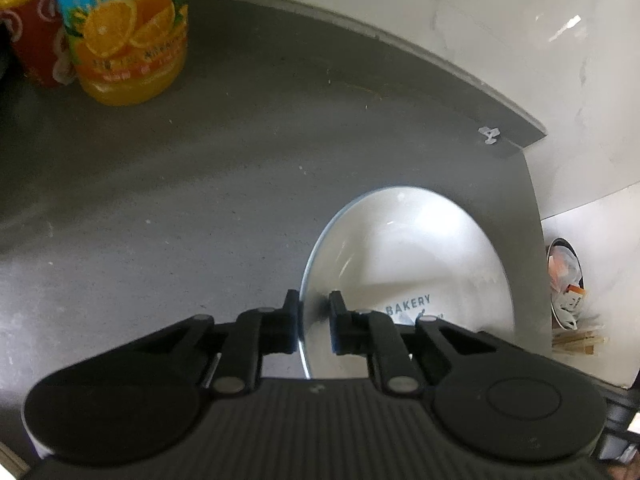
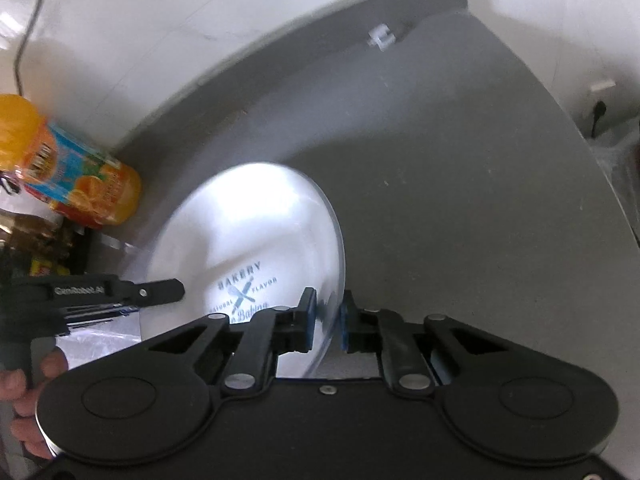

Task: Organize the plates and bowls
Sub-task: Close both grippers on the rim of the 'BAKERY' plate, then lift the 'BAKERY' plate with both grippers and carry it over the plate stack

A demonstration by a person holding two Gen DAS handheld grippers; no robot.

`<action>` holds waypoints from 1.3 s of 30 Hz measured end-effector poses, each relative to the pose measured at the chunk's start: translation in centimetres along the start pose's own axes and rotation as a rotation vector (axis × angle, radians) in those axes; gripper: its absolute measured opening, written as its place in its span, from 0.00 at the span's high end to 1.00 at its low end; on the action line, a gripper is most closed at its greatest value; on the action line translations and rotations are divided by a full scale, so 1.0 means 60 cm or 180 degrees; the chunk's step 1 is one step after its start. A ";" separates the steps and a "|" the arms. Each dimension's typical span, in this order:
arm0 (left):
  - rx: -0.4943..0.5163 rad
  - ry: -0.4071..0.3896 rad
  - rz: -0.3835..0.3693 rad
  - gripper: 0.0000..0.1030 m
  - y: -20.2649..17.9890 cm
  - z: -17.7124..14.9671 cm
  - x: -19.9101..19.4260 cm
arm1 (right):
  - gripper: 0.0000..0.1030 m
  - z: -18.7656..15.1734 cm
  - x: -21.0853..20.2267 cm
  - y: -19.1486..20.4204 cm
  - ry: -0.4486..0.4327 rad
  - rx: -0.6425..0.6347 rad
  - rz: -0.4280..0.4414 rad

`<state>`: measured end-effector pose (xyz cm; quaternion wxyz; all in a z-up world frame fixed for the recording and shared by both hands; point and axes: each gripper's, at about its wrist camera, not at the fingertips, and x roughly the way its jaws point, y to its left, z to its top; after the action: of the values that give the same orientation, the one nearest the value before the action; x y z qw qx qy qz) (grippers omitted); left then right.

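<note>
The plate (image 1: pixel 408 256) is white, printed "BAKERY" in blue-grey, and sits on a grey counter (image 1: pixel 200 184) close to the counter's right-hand end, where a white wall (image 1: pixel 480 20) turns the corner. In the left wrist view it fills the lower right, with its rim running from 12 o'clock round to 7 o'clock. The left gripper (image 1: pixel 314 320) has its 2 jaws nearly together on the plate's left rim at about 8 o'clock of the plate, 1 pad outside the edge and 1 inside, so it pinches the rim.

In the right wrist view the same plate (image 2: pixel 256 224) lies left of centre, and the right gripper (image 2: pixel 326 320) is clamped on the opposite rim, at about 4 o'clock of the plate, with blue pads either side of the thin edge. The left tool shows there too at 9 o'clock, reaching in over the plate's far side, with a hand (image 2: pixel 24 408) below it at 8 o'clock.

A juice bottle (image 1: pixel 128 32) with an orange-slice label stands at 11 o'clock in the left view, well apart from the plate, and a red can (image 1: pixel 36 44) is just beside it. A small white scrap (image 1: pixel 489 134) lies near the wall at 1 o'clock.
</note>
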<state>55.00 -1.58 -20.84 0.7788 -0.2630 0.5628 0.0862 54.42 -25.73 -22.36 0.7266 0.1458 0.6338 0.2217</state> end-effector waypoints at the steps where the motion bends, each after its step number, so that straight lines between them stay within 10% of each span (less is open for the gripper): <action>1: -0.0023 -0.0012 -0.0001 0.89 0.003 0.000 -0.005 | 0.91 0.002 -0.003 0.003 -0.0020 -0.0007 0.0010; 39: -0.0130 -0.0505 -0.0349 0.91 0.088 -0.036 -0.277 | 0.91 -0.064 -0.166 0.191 -0.0558 -0.0346 0.0254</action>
<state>45.08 4.47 -7.67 0.8190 -0.3016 0.4823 0.0755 48.07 -21.19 -8.78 0.7767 0.1500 0.5486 0.2709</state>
